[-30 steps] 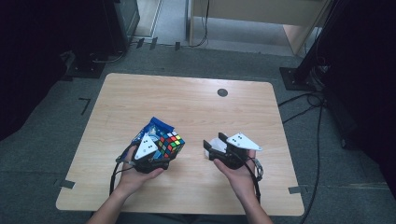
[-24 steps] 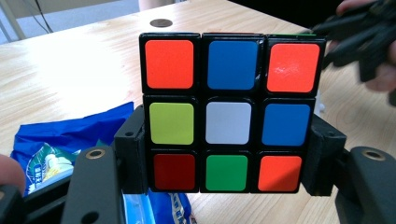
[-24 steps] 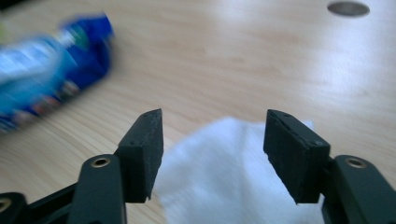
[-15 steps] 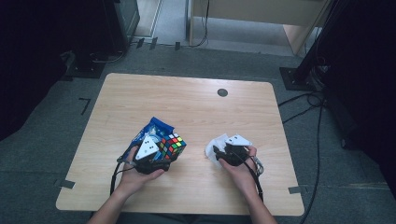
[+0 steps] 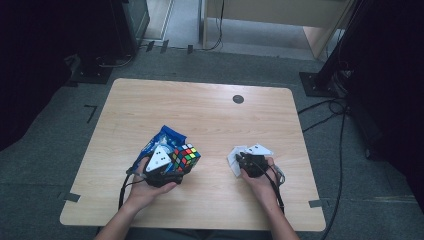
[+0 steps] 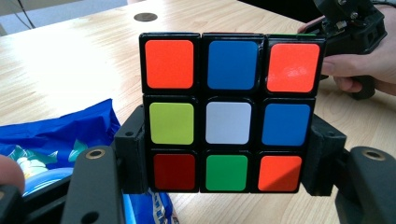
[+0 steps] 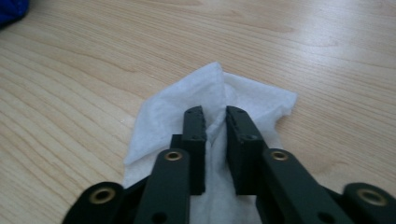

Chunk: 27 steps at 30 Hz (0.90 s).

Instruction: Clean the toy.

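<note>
Two grippers are at work, each with something between its jaws. Starting at the left, the left gripper [image 5: 176, 165] has its jaws spread wide and pressed flat against two opposite sides of a scrambled Rubik's cube [image 6: 232, 112], gripping only its lower two layers; the top layer stands free above the pads. A blue snack bag [image 6: 56, 135] lies just behind and below that gripper. The likely risk here is that any push on the cube's free top layer turns it or tips the cube out of the grip, since the jaws meet only smooth plastic.

Further right, the right gripper [image 7: 215, 115] has its jaws nearly closed on a fold of white tissue [image 7: 177, 112], which spreads flat on the wooden table [image 5: 210, 115] ahead of and beneath the tips. The hold looks thin: only a pinch of soft paper sits between the pads, so a quick lift could tear it or let it slide free.
</note>
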Each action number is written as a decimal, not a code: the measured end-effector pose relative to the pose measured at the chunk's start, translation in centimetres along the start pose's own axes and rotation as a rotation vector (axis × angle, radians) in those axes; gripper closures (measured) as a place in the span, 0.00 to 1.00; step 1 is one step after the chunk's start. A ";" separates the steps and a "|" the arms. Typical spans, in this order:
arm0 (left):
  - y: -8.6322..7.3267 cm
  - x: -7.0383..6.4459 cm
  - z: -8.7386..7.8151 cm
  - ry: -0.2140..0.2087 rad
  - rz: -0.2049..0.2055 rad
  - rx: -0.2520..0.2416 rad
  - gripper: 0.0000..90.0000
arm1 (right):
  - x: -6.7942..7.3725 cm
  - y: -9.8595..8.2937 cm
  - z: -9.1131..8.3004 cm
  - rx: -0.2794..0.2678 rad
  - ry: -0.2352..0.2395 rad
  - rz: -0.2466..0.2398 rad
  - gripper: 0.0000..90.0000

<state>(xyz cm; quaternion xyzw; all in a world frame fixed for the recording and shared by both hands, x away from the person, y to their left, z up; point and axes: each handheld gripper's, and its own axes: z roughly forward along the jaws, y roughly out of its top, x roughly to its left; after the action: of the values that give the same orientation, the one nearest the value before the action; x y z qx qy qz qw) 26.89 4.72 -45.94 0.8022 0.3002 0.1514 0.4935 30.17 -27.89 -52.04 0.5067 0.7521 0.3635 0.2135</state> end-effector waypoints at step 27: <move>0.0 -2.4 1.2 -0.071 0.051 0.012 0.38 | 10.8 6.6 -9.6 -0.351 0.439 -0.062 0.96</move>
<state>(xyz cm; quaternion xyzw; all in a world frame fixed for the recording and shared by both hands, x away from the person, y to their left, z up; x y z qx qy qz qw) 25.64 2.40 -46.40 0.8173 0.2627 0.1335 0.4951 23.26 -19.66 -40.30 0.3477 0.7210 0.5825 0.1411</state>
